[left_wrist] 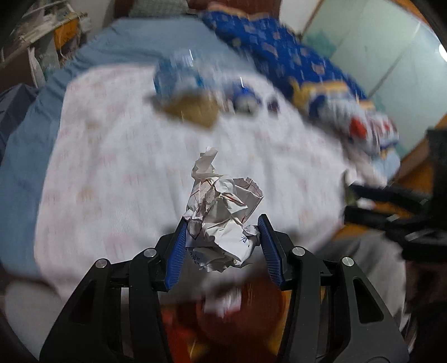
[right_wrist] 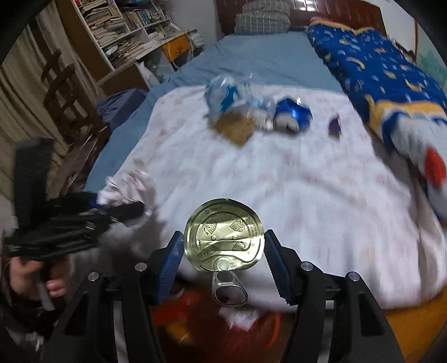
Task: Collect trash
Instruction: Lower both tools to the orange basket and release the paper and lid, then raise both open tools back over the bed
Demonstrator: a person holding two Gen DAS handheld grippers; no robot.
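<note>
My left gripper is shut on a crumpled white paper ball and holds it above the near edge of the bed. My right gripper is shut on a round gold can lid with a pull tab, held by its edges. The left gripper with the paper ball also shows at the left of the right wrist view. On the white sheet farther back lie a crushed plastic bottle, a brown cardboard piece, a blue crushed can and a small purple wrapper.
A red-orange container sits below both grippers at the bed's near edge, blurred. A blue patterned blanket lies along the bed's right side. Bookshelves and a wooden chair stand at the left. Pillows are at the headboard.
</note>
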